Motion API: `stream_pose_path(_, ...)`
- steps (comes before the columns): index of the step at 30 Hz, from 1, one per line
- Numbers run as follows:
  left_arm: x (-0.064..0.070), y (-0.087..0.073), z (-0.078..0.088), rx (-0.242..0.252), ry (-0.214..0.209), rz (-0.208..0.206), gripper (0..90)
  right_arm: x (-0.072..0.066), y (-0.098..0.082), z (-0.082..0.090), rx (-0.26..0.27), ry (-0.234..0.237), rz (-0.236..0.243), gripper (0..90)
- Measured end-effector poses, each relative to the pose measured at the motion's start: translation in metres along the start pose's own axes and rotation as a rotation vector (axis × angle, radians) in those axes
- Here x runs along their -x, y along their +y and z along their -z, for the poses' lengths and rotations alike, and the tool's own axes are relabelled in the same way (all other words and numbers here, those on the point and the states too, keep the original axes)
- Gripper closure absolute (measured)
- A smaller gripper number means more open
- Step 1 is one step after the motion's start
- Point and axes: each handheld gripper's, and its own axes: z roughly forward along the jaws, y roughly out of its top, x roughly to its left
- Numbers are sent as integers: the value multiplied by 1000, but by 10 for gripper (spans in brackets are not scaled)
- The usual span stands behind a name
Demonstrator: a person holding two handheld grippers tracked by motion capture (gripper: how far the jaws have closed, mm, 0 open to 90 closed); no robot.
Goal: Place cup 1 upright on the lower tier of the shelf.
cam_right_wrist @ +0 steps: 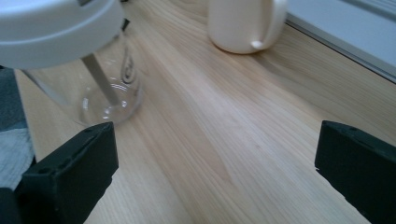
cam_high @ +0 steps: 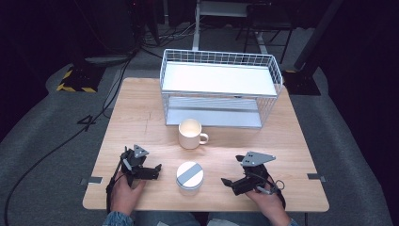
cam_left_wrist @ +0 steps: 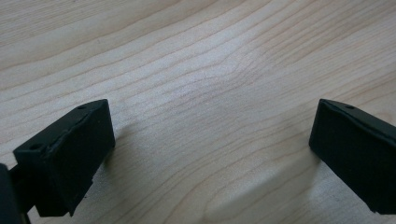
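Centrally, the lidded glass jar (cam_high: 190, 175) is sitting between your grippers: right of your left gripper (cam_high: 149, 170), left of your right gripper (cam_high: 234, 180), both gaping wide, gripping nothing.

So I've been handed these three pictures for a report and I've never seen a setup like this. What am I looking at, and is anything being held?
There is no robot here: a person sits at a wooden table and holds a hand tool with two black jaws in each hand. The top picture looks down from above: the left gripper and the right gripper lie near the front edge. Between them stands a clear jar with a white lid; behind it a cream mug, then a white wire shelf rack. The other two pictures come from small cameras riding on each tool, looking along its jaws. Both pairs of jaws stand wide apart over bare wood, so nothing is held.
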Motion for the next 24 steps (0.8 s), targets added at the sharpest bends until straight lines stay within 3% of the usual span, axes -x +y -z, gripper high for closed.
stream_pose_path(2, 0, 0, 0, 1, -1, 2, 6, -2, 1, -2, -1, 8, 5, 0)
stream_pose_path(3, 0, -1, 1, 0, 2, 4, 6, -9, 6, -8, -5, 37, 21, 0)
stream_pose_path(7, 0, -1, 1, -1, 4, 4, 6, -17, 9, -13, -2, 70, 34, 0)
stream_pose_path(14, 0, -1, 1, -2, 3, 4, 6, -39, 14, -30, -5, 172, 55, 0)
stream_pose_path(24, 0, 0, 0, 2, 6, 8, 6, -57, 21, -55, -3, 227, 104, 0)
